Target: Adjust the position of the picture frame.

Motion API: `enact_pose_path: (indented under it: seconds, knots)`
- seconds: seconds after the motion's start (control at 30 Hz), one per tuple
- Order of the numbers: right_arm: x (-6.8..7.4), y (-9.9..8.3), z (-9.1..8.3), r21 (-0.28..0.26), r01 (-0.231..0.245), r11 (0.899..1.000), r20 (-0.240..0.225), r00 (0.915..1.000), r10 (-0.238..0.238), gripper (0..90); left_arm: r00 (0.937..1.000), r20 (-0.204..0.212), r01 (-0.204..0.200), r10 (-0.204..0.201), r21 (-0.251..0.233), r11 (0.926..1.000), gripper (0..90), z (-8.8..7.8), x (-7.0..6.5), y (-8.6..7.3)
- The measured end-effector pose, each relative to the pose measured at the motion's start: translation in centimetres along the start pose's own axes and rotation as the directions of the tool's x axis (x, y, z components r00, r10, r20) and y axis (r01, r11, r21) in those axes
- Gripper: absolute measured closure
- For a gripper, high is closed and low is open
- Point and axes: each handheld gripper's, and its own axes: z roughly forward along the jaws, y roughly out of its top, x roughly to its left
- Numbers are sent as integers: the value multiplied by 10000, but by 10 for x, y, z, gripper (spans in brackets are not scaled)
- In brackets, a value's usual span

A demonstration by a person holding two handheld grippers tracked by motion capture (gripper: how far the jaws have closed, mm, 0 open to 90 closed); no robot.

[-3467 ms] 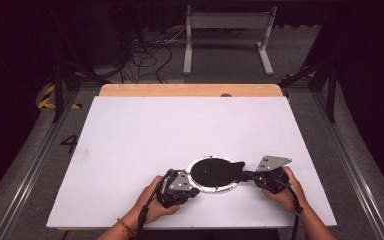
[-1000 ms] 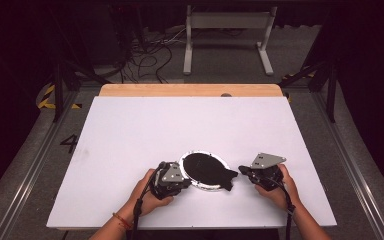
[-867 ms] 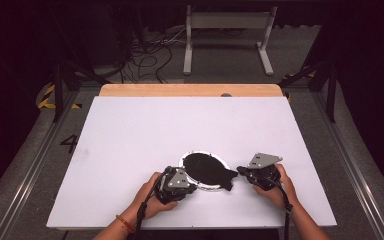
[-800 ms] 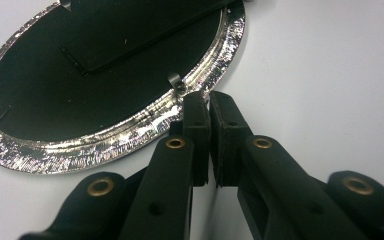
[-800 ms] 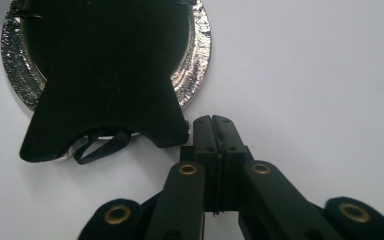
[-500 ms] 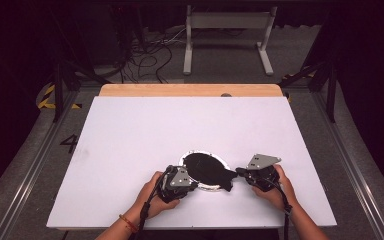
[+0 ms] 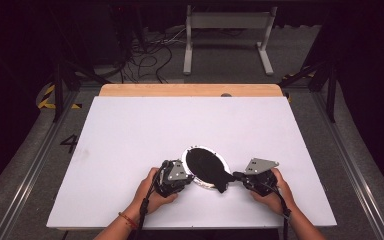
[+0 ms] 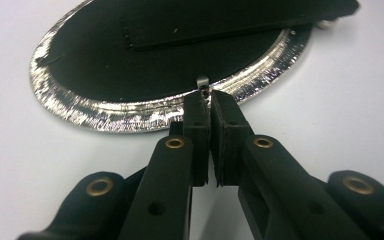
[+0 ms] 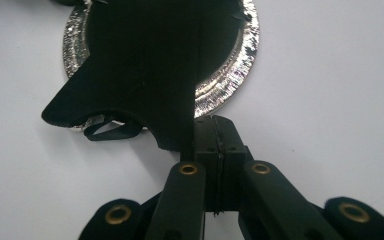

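A round silver foil plate (image 7: 185, 154) lies near the table's front edge, with a black sheet (image 7: 205, 165) covering its middle. My left gripper (image 7: 189, 176) is at the plate's left side. In the left gripper view its jaws (image 8: 207, 97) pinch a small silver tab on the plate's rim (image 8: 105, 117); they have just eased open a hair and the tab is still between them. My right gripper (image 7: 236, 176) is at the plate's right, shut (image 9: 219, 122) on an edge of the black sheet (image 9: 145, 65). That edge hangs as a flap off the plate's rim (image 9: 230, 80).
The white table top (image 7: 180, 125) stretches wide behind and to both sides of the plate. A wooden strip (image 7: 190, 90) runs along its far edge. Cables and a metal stand (image 7: 227, 30) lie on the floor beyond.
Since the earliest frame the plate and both grippers have shifted slightly left, and the black flap now stretches out to the right gripper. Over the last second hardly anything has moved.
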Motion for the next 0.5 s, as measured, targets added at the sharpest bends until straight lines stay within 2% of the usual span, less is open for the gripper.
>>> enact_pose_path:
  seconds: [0.17,0.2,0.33,0.43,0.5]
  knots:
    - [4,1,0,9,68,10000,-6,10000,-68,900,9997,-91,239,-239,-51,9997,862,2,5,0]
    - [4,1,0,3,48,10000,1,10000,-48,900,9999,-104,57,-57,20,10000,862,1,5,1]
    - [5,1,0,7,-37,10000,17,10000,37,900,9999,-147,-87,91,224,9997,861,1,5,3]
    - [5,0,0,-6,-86,10000,66,9999,86,900,9990,-102,-426,431,437,9981,860,2,7,7]
    - [6,0,0,-19,-110,9999,82,9999,110,900,9994,-151,-315,321,403,9987,861,4,8,8]
